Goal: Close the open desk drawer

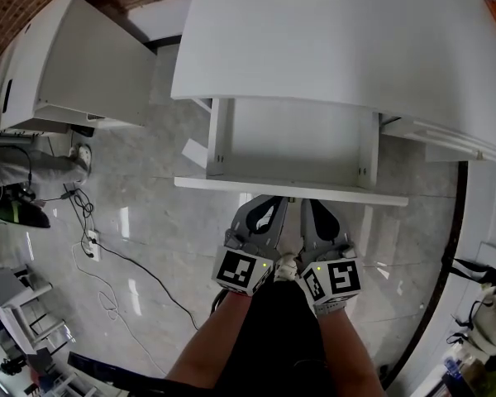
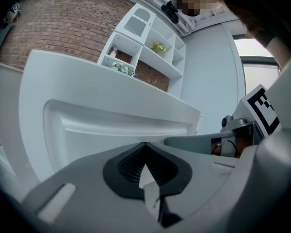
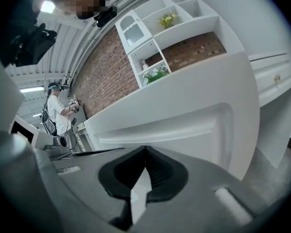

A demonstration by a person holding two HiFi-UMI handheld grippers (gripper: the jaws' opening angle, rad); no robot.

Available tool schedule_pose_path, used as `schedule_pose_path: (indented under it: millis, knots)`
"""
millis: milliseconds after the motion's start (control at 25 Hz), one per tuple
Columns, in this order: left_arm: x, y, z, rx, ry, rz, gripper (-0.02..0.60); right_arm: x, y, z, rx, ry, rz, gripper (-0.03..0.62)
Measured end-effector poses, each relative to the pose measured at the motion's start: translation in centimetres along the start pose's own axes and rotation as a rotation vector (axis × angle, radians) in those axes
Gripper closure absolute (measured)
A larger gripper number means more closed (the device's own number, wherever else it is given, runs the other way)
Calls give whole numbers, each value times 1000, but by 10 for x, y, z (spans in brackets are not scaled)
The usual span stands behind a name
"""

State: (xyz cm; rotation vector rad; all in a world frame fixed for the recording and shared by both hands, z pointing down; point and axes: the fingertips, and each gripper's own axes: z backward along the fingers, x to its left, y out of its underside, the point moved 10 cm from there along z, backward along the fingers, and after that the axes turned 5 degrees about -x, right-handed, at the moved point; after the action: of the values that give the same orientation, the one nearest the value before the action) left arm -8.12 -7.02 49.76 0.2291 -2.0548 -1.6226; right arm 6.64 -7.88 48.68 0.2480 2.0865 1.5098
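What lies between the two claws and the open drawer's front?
Nothing. The left claw and right claw face the bare drawer front, shown in both gripper views.

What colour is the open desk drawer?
The drawer is white; head view shows it best.

Just ahead of our left tongs [image 1: 267, 208] and right tongs [image 1: 316, 209] the drawer front [image 1: 231, 184] bars the way across its whole width, with the counter [image 1: 339, 40] overhanging beyond it. Between the two tongs we have hardly any gap. Left of them the floor [image 1: 165, 222] lies open as far as the cables [image 1: 89, 231]. To the right a white cabinet [image 1: 446, 135] narrows our room.
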Motion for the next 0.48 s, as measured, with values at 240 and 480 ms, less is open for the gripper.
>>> schedule_pose_path:
  millis: [240, 480]
  knots:
    - [16, -10, -20, -4, 8, 14, 581, -7, -7, -23, -13, 26, -20, 592]
    - [31, -16, -40, 1, 36, 16, 580, -13, -13, -44, -25, 59, -44, 592]
